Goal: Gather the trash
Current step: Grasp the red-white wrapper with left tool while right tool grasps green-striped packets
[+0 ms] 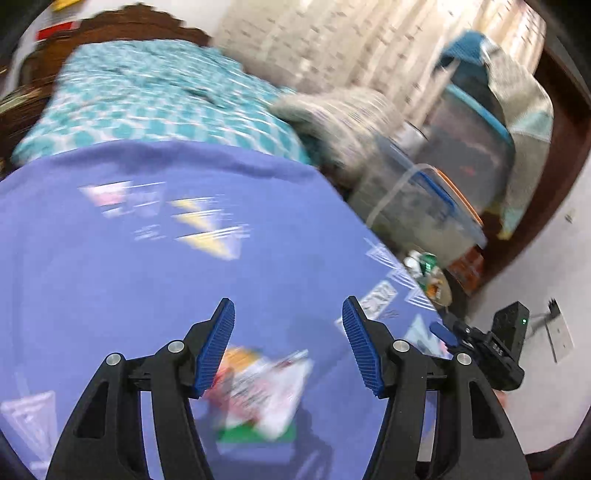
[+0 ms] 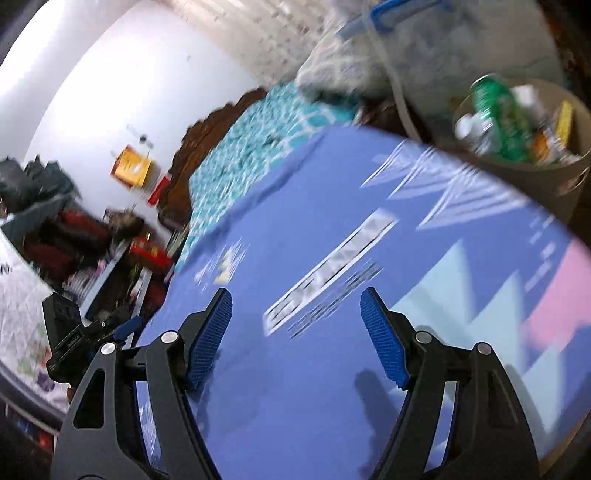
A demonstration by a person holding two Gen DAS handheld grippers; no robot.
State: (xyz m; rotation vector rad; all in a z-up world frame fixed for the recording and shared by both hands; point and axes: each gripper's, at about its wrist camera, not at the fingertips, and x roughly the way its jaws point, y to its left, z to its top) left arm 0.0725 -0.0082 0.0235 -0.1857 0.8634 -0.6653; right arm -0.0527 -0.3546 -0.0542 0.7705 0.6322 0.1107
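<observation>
My left gripper (image 1: 288,325) is open above the blue printed sheet (image 1: 147,280) on the bed. A crumpled wrapper (image 1: 262,391), white with red, orange and green, lies on the sheet just below and between its fingers, not held. My right gripper (image 2: 295,317) is open and empty over the same sheet (image 2: 314,369). A beige trash bin (image 2: 532,173) with a green can (image 2: 498,110) and other wrappers stands past the sheet's far right edge; it also shows in the left wrist view (image 1: 436,284). Both views are blurred by motion.
A teal patterned bedspread (image 1: 147,99) and a dark wooden headboard (image 1: 122,26) lie beyond the sheet. Clear plastic storage boxes (image 1: 424,206) with blue lids stand beside the bed by the curtain. The right gripper's body (image 1: 495,350) shows at the left view's right edge. Cluttered shelves (image 2: 92,251) are at left.
</observation>
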